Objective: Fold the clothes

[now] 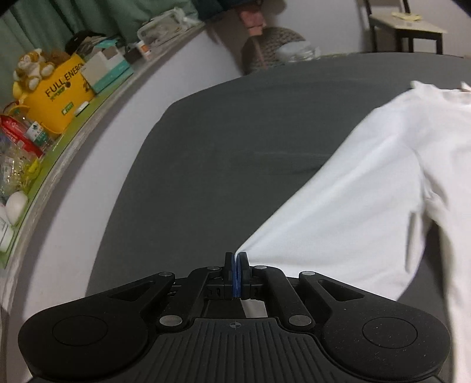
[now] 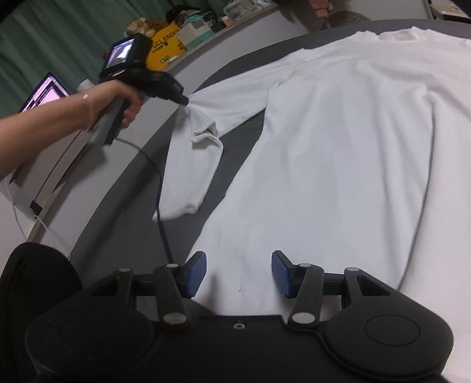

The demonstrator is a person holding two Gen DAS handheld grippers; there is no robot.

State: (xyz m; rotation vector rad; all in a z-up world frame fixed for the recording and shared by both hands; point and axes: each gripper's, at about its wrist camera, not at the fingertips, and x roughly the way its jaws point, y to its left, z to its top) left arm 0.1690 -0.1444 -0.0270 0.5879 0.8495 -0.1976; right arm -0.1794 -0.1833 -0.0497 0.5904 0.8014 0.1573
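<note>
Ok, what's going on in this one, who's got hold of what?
A person is working on a white long-sleeved shirt spread on a dark grey bed. The left gripper is shut on the shirt's sleeve, lifting it so the cuff end hangs down near the bed's edge. The right gripper is open, hovering over the shirt's lower body and holding nothing. No fold is laid down yet.

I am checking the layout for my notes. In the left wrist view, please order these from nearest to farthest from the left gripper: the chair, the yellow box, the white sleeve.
1. White sleeve: pinched in the left gripper, running right.
2. Yellow box: on the ledge, far left.
3. Chair: beyond the grey surface, top right.
</note>
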